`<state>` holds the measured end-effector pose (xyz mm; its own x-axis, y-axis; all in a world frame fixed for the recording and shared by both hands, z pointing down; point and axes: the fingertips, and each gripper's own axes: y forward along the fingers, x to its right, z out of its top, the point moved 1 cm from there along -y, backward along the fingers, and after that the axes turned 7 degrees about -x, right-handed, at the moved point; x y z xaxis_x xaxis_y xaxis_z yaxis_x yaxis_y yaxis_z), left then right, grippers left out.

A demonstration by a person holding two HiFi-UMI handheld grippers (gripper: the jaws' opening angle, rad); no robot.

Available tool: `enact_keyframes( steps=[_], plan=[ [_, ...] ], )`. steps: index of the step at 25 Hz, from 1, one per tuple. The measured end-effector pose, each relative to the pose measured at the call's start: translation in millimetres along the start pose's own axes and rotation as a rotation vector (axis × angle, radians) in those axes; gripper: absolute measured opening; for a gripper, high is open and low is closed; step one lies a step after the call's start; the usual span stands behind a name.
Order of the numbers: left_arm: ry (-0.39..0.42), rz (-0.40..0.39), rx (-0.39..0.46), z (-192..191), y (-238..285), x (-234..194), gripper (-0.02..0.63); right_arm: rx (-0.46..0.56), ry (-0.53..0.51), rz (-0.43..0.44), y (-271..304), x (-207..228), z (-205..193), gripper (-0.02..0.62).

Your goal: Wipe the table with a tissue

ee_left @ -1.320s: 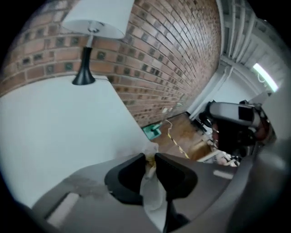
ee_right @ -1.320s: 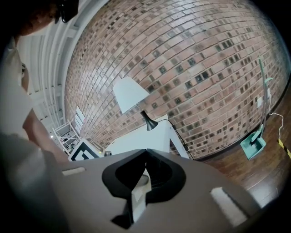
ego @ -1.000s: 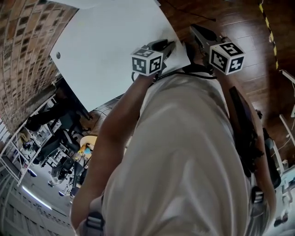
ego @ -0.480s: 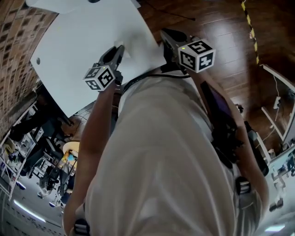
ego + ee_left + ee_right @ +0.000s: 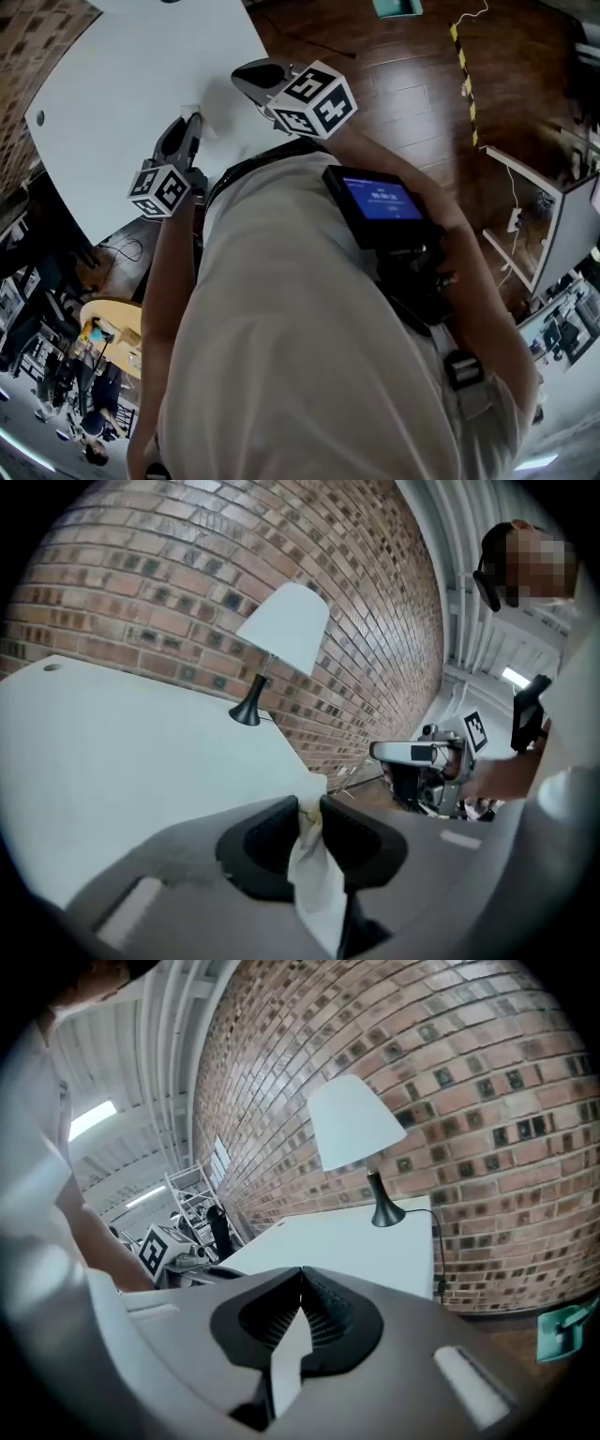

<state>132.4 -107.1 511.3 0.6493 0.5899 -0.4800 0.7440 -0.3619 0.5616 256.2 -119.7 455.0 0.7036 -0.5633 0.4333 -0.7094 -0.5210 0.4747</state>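
Note:
A crumpled white tissue (image 5: 314, 869) hangs pinched between the dark pads of my left gripper (image 5: 309, 803), which is shut on it. In the head view the left gripper (image 5: 190, 127) reaches over the near edge of the white table (image 5: 112, 75). My right gripper (image 5: 246, 73) is held at the table's near right corner, over the edge. Its jaws (image 5: 301, 1274) are shut with the tips touching and point across the table (image 5: 347, 1241) towards the lamp (image 5: 354, 1124). The left gripper view also catches the right gripper (image 5: 417, 754) off to the right.
A white-shaded lamp (image 5: 281, 635) on a black base stands at the table's far side by the brick wall (image 5: 187, 583). Dark wooden floor (image 5: 422, 75) with striped tape (image 5: 464, 84) lies to the right. A white frame (image 5: 553, 216) stands at the right edge.
Both grippers have swung left in the head view, and the left one has dropped lower in the picture along the table's near edge. The tissue stays pinched in the left jaws.

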Motion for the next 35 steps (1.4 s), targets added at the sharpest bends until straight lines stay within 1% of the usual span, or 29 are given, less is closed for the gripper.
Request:
enact_keyframes(
  steps=[4,9,13,17,19,21,25,28,30,32,35],
  plan=[
    [-0.009,0.039,0.074,-5,-33,-5,0.077,-0.016,-0.002,0.035,12,-24,-2,0.008],
    [-0.039,0.113,0.162,-23,-93,-43,0.077,-0.043,-0.039,0.090,48,-70,-6,0.008],
    [-0.044,0.150,0.210,-38,-138,-65,0.077,-0.043,-0.057,0.097,70,-104,-7,0.008],
    [-0.066,0.175,0.261,-49,-166,-80,0.077,-0.037,-0.106,0.117,82,-134,0,0.008],
    [-0.056,0.182,0.280,-49,-177,-84,0.077,-0.045,-0.134,0.139,88,-149,0,0.008],
    [-0.027,0.183,0.292,-47,-188,-86,0.077,-0.053,-0.151,0.158,93,-162,-1,0.008],
    [0.039,0.173,0.313,-41,-211,-87,0.077,-0.046,-0.167,0.161,105,-184,4,0.008],
    [0.070,0.163,0.318,-43,-220,-87,0.077,-0.025,-0.130,0.179,115,-199,7,0.008],
    [0.076,0.159,0.318,-47,-225,-89,0.078,-0.010,-0.106,0.188,123,-209,7,0.008],
    [0.076,0.158,0.319,-52,-231,-93,0.077,-0.010,-0.131,0.197,133,-222,5,0.008],
    [0.075,0.163,0.319,-62,-242,-101,0.077,-0.025,-0.224,0.211,145,-244,0,0.008]
  ],
)
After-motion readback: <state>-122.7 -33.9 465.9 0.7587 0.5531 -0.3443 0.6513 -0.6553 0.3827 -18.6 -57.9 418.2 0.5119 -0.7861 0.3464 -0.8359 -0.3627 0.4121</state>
